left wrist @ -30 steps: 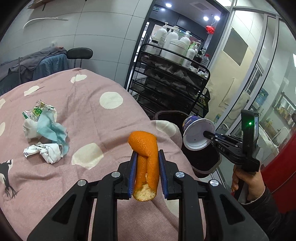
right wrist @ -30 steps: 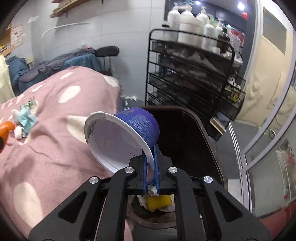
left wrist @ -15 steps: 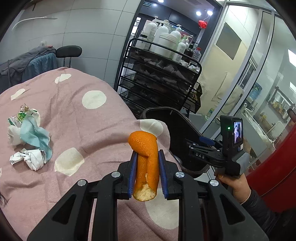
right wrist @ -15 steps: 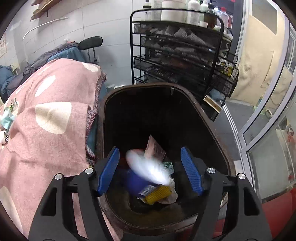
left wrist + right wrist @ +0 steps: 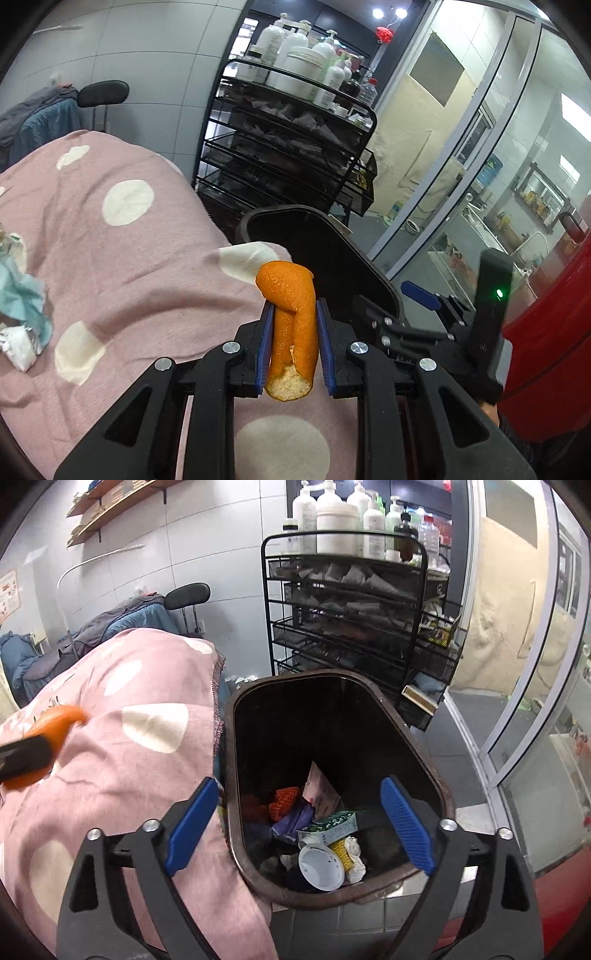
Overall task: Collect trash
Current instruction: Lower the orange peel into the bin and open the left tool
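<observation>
Left gripper (image 5: 291, 347) is clamped tight on one curl of orange peel (image 5: 291, 325), standing upright between its two blue pads (image 5: 264, 343), pith end down toward the camera. Right gripper (image 5: 297, 829) hangs spread wide with nothing between its two blue pads (image 5: 404, 825), poised right over the mouth of one dark bin (image 5: 424, 771). Straight below those parted fingers, inside the bin, lies one blue cup (image 5: 319, 867) on its side, white interior facing up, among a green carton, a yellow scrap and crumpled wrappers. Left of the right gripper, the peel shows as an orange blur above the pink polka-dot cloth (image 5: 122, 760). Beyond the left gripper's tips the bin sits just ahead and to the right. Far left on the cloth, one small pile of leftover trash (image 5: 22, 321): teal tissue and white crumpled paper. Behind the bin stands one black wire rack (image 5: 347, 627) topped with bottles.
</observation>
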Demonstrator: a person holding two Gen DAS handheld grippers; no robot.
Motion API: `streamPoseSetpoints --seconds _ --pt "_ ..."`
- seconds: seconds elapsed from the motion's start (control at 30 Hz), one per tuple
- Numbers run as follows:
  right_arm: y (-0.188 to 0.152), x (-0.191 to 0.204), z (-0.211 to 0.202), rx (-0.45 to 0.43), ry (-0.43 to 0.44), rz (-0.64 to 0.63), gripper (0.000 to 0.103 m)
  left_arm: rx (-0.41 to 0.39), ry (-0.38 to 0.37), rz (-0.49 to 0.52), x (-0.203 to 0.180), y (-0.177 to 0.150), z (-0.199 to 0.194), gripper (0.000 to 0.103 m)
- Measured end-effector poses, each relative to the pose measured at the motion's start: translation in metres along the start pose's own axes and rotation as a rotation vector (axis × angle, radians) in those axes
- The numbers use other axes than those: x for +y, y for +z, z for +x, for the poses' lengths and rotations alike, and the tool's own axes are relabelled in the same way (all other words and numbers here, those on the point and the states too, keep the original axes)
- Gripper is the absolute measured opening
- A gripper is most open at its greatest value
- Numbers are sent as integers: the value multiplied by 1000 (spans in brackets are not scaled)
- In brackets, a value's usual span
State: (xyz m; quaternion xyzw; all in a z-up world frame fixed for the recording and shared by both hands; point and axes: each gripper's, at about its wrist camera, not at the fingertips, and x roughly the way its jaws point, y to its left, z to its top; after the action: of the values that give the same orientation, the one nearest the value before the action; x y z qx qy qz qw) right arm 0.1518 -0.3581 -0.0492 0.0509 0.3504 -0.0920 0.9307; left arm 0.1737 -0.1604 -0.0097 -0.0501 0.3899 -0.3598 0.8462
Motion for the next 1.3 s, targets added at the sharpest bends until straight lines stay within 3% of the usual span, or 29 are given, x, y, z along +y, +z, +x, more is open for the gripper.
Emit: streamPoseSetpoints --seconds 0.53,0.67,0.73,0.8,0.87,1.0,1.3 --pt "-20 -23 -25 -15 -64 48 92 126 -61 133 -51 30 82 22" --pt "-24 -28 -25 -3 -68 59 92 156 -70 127 -58 36 100 23" --pt "-25 -29 -24 5 -68 62 93 164 -58 142 -62 37 108 30" --pt "-27 -30 -24 10 -64 68 93 161 -48 143 -64 38 112 57" --pt "-27 -31 -22 15 -61 71 93 140 -57 128 -64 39 110 69" --pt "-29 -31 -22 21 -52 75 93 130 -34 126 -61 37 104 75" --pt "-26 -22 -15 45 -10 72 94 30 46 129 -44 20 54 91"
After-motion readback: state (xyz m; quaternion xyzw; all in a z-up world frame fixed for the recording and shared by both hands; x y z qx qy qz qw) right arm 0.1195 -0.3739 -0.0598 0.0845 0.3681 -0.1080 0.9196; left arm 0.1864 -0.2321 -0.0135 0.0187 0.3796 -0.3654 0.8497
